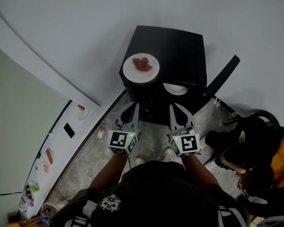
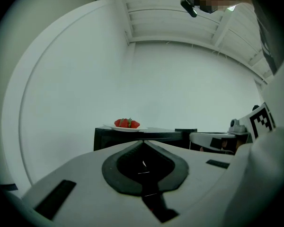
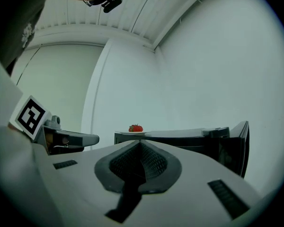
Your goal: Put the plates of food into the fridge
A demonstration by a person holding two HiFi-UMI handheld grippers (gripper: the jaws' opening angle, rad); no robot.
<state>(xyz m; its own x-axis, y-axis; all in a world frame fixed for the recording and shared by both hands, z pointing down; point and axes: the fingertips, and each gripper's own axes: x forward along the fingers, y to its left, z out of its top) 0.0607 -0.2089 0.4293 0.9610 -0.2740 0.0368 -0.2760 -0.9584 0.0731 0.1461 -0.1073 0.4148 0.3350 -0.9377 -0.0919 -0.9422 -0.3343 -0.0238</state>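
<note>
A white plate of strawberries (image 1: pixel 141 68) rests on top of a small black fridge (image 1: pixel 180 46); the same plate (image 2: pixel 127 125) (image 3: pixel 136 129) shows over the fridge's top edge in both gripper views. The fridge door (image 1: pixel 222 74) stands open to the right. A second white plate (image 1: pixel 175 88) shows in the fridge's open front. My left gripper (image 1: pixel 132 107) (image 2: pixel 143 143) and right gripper (image 1: pixel 173 107) (image 3: pixel 140 143) are side by side in front of the fridge, below its top. Both are shut with nothing between their jaws.
A person in dark clothes (image 1: pixel 248 157) sits on the floor at the right, close to the open door. A tall white appliance with magnets (image 1: pixel 52 150) stands at the left. White walls rise behind the fridge. Grey floor (image 1: pixel 92 160) lies between.
</note>
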